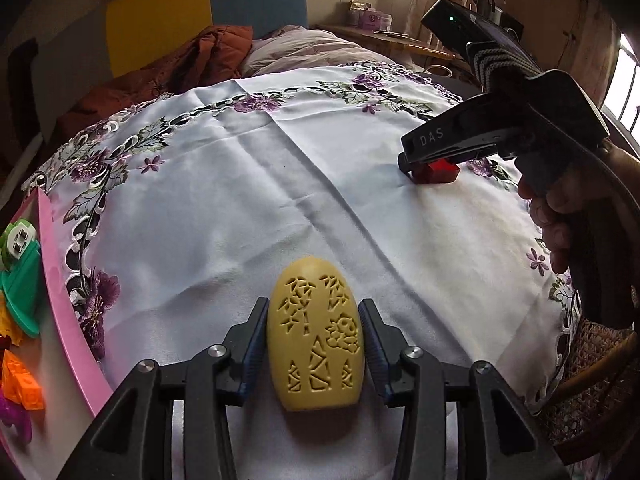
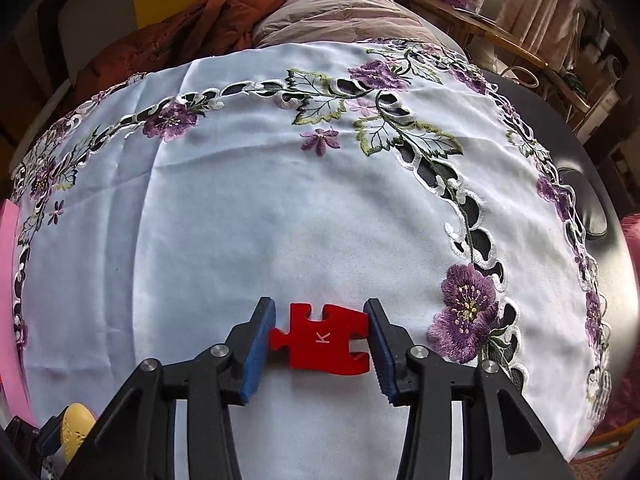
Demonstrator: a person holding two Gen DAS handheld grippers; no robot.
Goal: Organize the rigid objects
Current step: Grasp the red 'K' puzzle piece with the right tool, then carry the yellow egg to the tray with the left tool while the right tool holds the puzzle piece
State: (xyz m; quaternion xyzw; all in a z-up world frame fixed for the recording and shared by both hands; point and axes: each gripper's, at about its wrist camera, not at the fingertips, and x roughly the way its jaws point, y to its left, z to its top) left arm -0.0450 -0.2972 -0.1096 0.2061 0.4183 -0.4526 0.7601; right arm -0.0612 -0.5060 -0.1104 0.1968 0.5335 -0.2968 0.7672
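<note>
Yellow oval block [image 1: 316, 336], long axis along claw

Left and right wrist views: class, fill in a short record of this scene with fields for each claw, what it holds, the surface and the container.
left claw: shut on the yellow oval piece, which has cut-out patterns
right claw: shut on the red puzzle piece, marked K
surface: white tablecloth embroidered with purple flowers
container: pink tray at the left edge, holding green and orange toy pieces
person: a hand grips the right claw's handle
</note>
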